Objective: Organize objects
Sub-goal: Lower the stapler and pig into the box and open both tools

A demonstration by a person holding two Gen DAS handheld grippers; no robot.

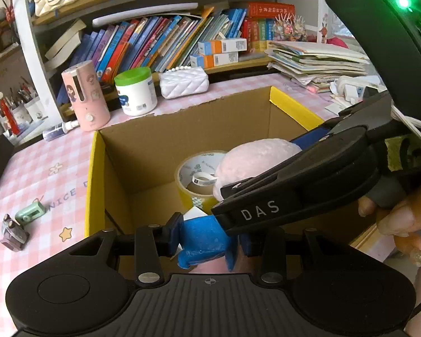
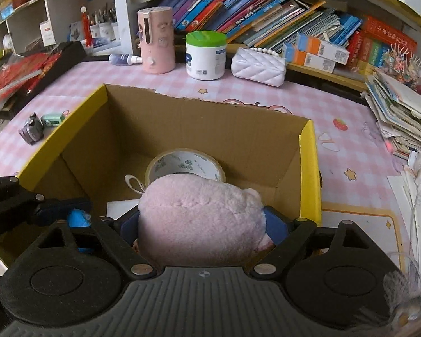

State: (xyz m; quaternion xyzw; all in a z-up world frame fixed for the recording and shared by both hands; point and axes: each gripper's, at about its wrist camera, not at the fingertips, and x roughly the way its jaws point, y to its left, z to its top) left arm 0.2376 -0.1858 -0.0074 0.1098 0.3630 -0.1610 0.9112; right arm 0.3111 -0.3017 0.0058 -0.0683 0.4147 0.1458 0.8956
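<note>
Pink checked tablecloth (image 2: 266, 95) under cardboard box (image 2: 210, 123); bookshelves (image 2: 266, 2) behind

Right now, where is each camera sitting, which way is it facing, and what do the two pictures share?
Left wrist: on the left gripper, shut, facing the cardboard box; the right gripper and a hand cross its view.
Right wrist: on the right gripper, looking down into the box at the pink plush between its fingers.
Shared: the box, plush, tape roll, green-lidded tub.
</note>
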